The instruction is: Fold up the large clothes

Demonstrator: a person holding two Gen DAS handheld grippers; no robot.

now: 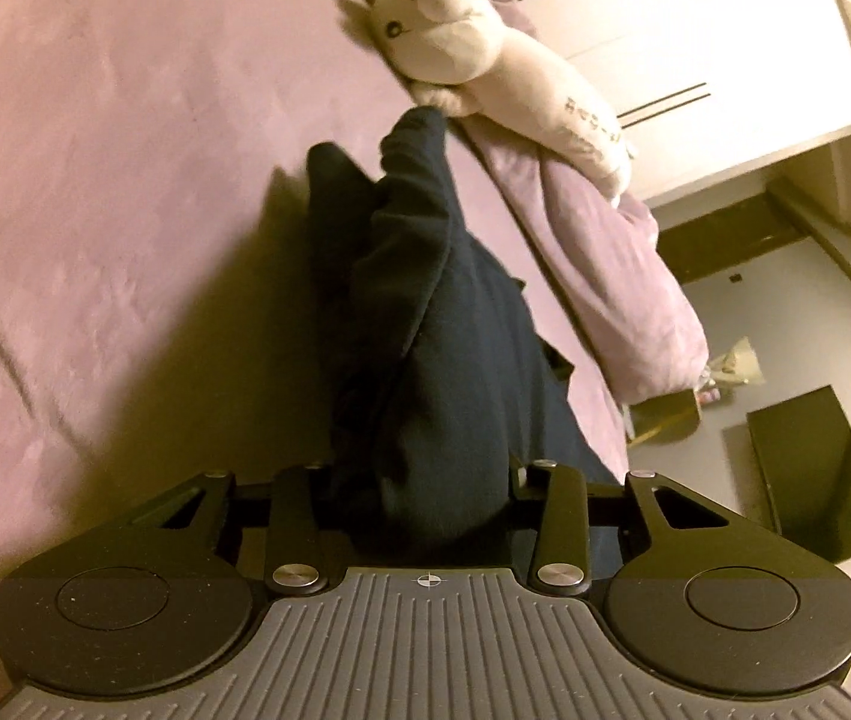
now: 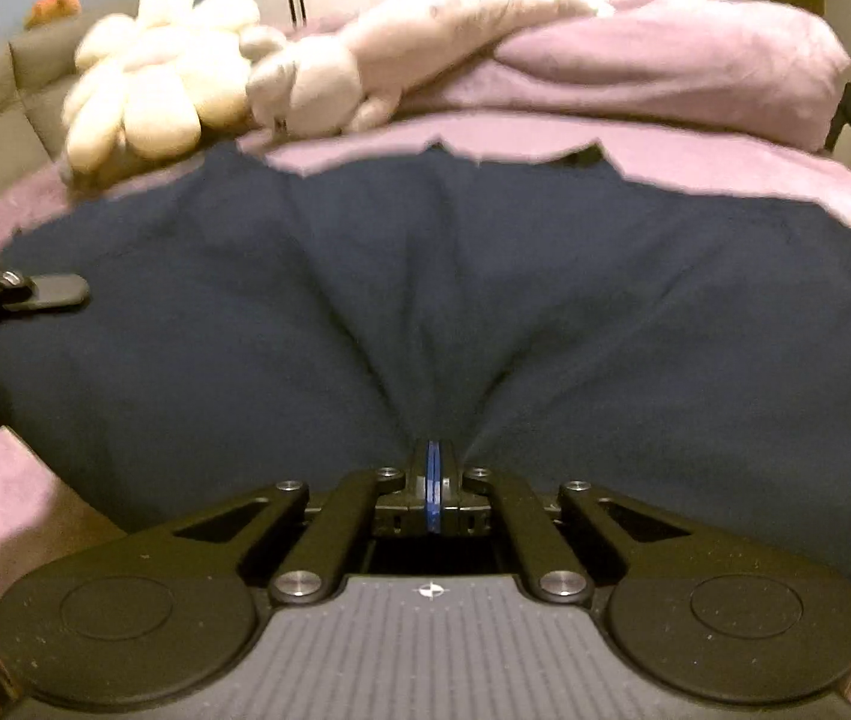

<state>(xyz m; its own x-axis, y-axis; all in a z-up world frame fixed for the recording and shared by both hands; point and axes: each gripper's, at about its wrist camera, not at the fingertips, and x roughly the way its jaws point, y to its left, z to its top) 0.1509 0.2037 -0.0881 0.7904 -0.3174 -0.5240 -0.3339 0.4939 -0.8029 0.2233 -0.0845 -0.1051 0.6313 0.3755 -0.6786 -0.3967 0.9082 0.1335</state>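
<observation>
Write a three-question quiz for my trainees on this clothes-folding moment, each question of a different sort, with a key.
1. True or false: the right tool is shut on the navy garment.
2. What does the garment lie on? A) wooden floor B) purple bedspread C) desk
3. Fill in: the white plush rabbit lies on the ______ duvet.

Key: 1 true; 2 B; 3 purple. The left tool has the garment bunched between its fingers; its grip cannot be judged.
</observation>
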